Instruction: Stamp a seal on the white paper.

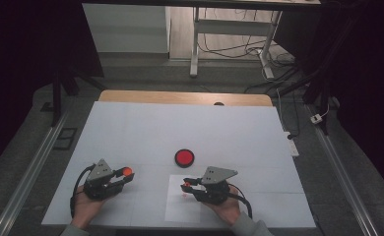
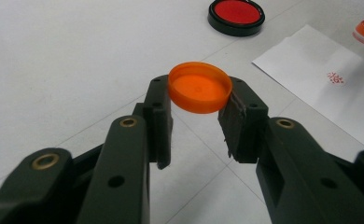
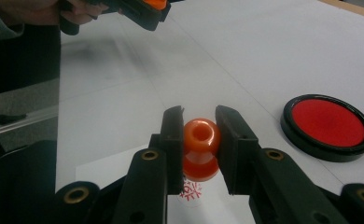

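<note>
Left claw [image 2: 196,109] pinched my orange cap [image 2: 199,87]; right claw [image 3: 199,135] squeezed my stamp [image 3: 200,147] above the paper [image 1: 180,209], near the ink pad [image 1: 184,158].

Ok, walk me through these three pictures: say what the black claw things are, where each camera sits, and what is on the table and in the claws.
The black claws are hand-held grippers: a person holds one in each hand and squeezes its two jaws shut.

The high view looks down from above the person's side of the table. There the left gripper is at the left and the right gripper at the right. The other two pictures come from a camera riding on each gripper, looking along its jaws.

The left gripper is shut on an orange cap. The right gripper is shut on an orange stamp, held just over a sheet of white paper that already carries a red stamp mark.

A round red ink pad in a black case lies open on the table beyond the paper.
</note>
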`<state>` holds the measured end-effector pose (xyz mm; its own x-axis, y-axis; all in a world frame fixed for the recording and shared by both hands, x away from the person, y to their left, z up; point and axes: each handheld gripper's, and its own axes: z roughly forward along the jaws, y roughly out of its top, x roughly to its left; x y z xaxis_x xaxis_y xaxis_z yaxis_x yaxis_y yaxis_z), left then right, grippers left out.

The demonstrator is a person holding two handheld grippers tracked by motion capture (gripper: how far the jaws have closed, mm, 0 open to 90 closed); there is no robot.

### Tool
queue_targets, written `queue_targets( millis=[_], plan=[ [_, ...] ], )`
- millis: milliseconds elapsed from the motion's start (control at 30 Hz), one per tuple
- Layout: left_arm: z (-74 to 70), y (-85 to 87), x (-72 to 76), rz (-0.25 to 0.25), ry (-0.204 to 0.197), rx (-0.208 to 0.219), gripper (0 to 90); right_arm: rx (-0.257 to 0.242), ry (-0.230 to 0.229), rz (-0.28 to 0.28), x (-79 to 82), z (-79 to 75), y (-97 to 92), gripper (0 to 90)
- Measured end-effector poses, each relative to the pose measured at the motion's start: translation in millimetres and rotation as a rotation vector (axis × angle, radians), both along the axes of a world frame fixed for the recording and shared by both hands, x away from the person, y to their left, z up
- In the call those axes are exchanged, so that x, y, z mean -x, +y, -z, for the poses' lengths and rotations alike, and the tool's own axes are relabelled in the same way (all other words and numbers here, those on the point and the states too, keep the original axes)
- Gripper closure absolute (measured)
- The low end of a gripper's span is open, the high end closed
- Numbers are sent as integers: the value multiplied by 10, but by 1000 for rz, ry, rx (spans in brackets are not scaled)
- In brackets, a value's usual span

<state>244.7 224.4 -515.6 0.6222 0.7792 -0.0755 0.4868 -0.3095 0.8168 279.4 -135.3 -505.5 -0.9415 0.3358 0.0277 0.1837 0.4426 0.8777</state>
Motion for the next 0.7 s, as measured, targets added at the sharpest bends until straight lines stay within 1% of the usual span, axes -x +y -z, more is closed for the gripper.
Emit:
queue_targets(
  millis=[67, 167, 433, 700],
  plan=[
    [3, 1, -1, 0, 1, 0, 645, -14, 13, 2, -6, -4, -9, 725],
    [5, 4, -1, 0, 3, 2, 645, -25, 18, 4, -9, -20, -18, 726],
    [9, 2, -4, 0, 5, 2, 645, -48, 4, 12, -6, -84, -47, 725],
    [14, -3, -5, 0, 6, 0, 645, -77, 0, 38, -37, -141, -108, 725]
  ],
)
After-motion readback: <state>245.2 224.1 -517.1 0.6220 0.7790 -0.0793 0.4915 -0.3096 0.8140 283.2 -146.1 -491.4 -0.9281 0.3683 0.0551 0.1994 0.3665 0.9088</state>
